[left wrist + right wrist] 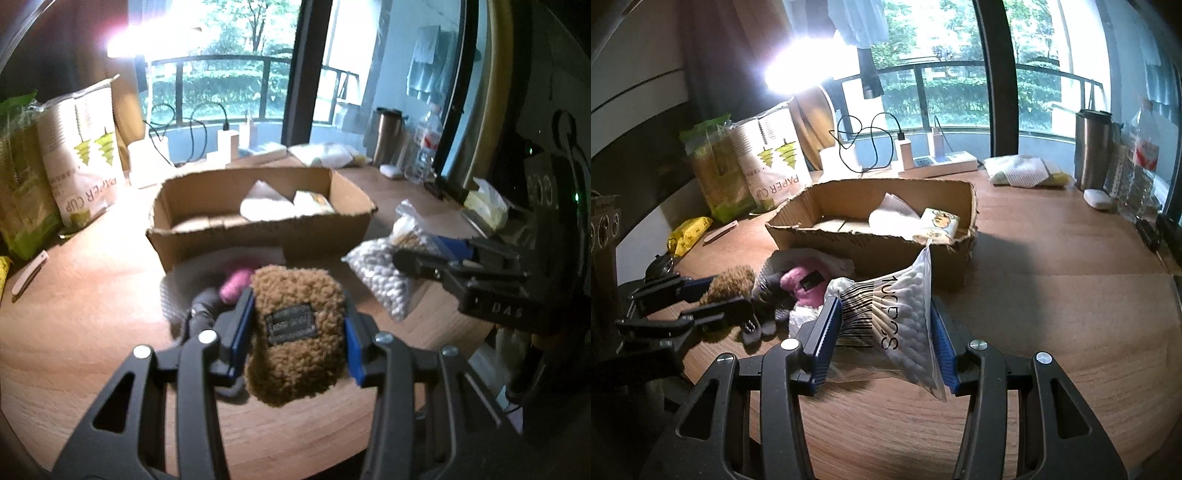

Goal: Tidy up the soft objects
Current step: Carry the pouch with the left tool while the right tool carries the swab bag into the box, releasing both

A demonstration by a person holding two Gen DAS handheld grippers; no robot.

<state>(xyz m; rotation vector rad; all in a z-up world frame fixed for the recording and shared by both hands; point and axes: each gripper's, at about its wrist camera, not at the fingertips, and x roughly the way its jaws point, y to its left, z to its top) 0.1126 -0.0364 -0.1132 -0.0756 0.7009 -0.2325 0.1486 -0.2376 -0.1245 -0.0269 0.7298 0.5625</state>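
A paper cup bag [774, 166] stands at the desk's [1052, 266] far left edge. A power strip [942, 162] lies along the far edge. A steel tumbler [1091, 151] stands in the far right corner.

Wood-grain table [1052, 295] runs up to a big window [942, 55] with dark frames; a thick black post [993, 74] splits the glass. Outside: balcony railing [960, 68], hedge and trees, daylight. 1 very bright lamp or glare spot [798, 74] top left blows out both views, can't tell which. Brown curtain [123, 110] beside the window on the left. Pale cloth hangs at the top of the glass [857, 18]. White power strip [942, 164] with 2 chargers and a looped black cable [864, 144] sits at the table's far edge. Left wall looks dark below, lighter above [635, 74].
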